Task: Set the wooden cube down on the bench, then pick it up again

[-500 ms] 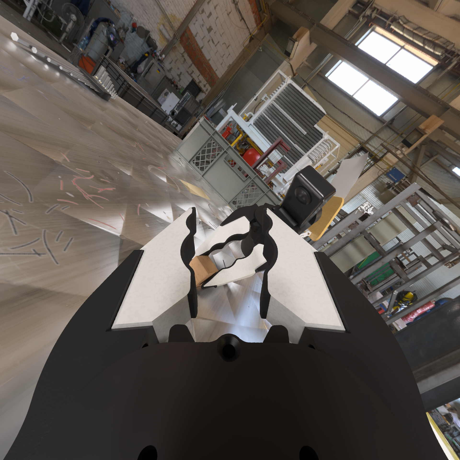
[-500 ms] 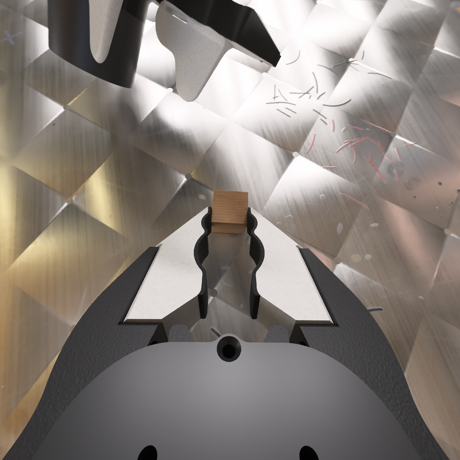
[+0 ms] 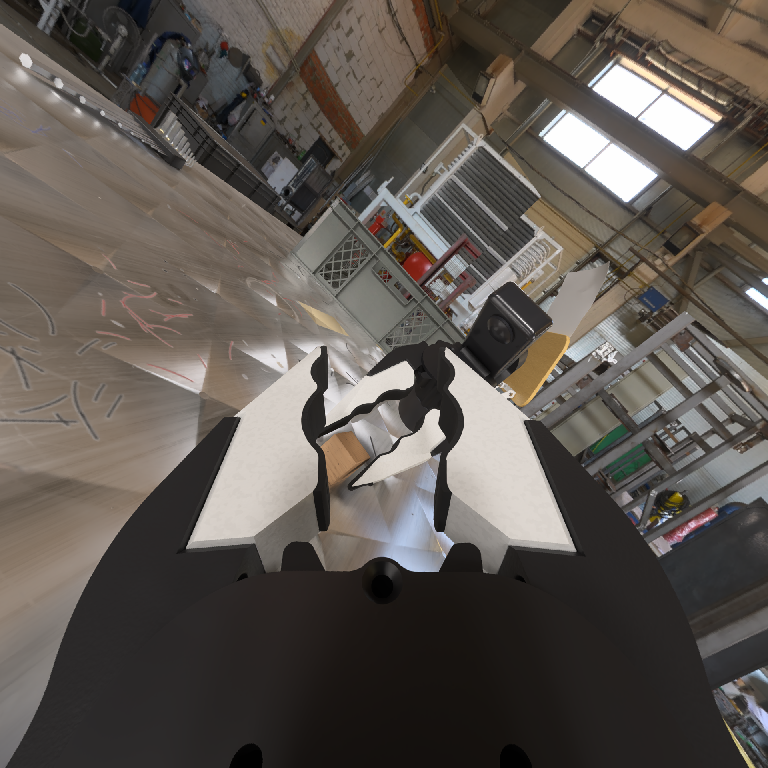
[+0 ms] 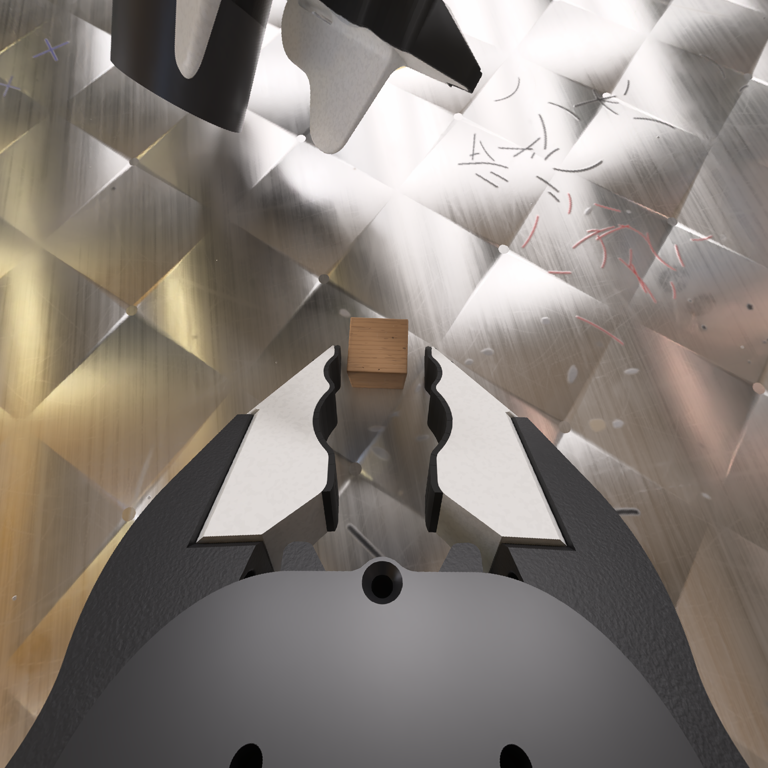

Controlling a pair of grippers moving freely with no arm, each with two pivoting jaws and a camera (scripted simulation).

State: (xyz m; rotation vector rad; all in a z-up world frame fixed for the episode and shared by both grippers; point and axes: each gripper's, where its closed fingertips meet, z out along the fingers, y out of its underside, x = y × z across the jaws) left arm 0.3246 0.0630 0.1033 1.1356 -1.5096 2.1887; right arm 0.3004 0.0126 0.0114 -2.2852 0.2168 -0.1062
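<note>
The wooden cube sits on the brushed metal bench. My right gripper is open around it: the left jaw is close beside the cube and a gap shows on the right side. In the left wrist view the cube lies beyond my open, empty left gripper, with the right gripper's fingers on either side of it. The left gripper's fingers hang above the bench at the top of the right wrist view, apart from the cube.
The bench bears black scratches and red scratches to the right of the cube. A grey crate stands at the bench's far side, with workshop racks beyond.
My right gripper has opened and let go of the cube, which now rests on the bench between the jaws. My left gripper stays open in about the same place.
</note>
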